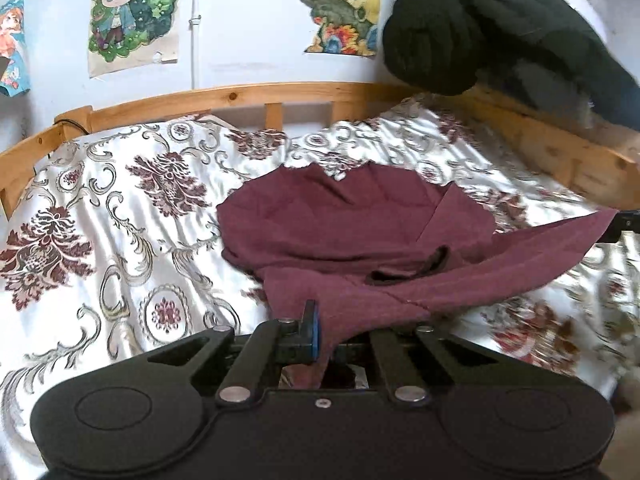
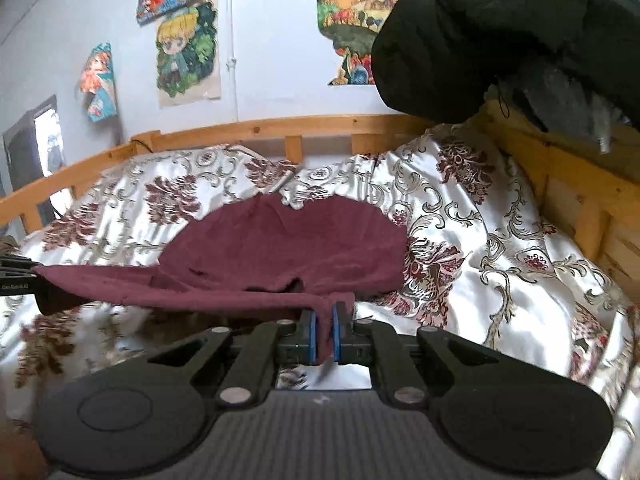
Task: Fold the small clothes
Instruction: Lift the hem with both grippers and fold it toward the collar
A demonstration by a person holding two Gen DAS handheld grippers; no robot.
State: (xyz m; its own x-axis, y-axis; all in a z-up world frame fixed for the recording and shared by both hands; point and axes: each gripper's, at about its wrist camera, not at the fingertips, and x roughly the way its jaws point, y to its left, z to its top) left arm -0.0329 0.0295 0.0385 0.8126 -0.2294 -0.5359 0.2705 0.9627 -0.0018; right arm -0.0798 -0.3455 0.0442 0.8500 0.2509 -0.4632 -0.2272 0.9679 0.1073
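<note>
A small maroon garment (image 1: pixel 340 220) lies on the patterned bedspread (image 1: pixel 120 208), its near edge lifted and stretched between both grippers. My left gripper (image 1: pixel 320 336) is shut on one corner of that edge; the cloth drapes over its right finger and hides it. At the far right of the left wrist view, the other gripper (image 1: pixel 626 224) holds the opposite corner. In the right wrist view my right gripper (image 2: pixel 324 332) is shut with maroon garment (image 2: pixel 280 248) cloth pinched between its blue pads (image 2: pixel 312 332). The left gripper (image 2: pixel 20 276) shows at that view's left edge.
A wooden bed rail (image 1: pixel 240 98) runs round the back and right side of the bed. A black padded jacket (image 1: pixel 480 28) hangs over the rail at the upper right. Cartoon posters (image 1: pixel 132 12) are stuck on the pale wall behind.
</note>
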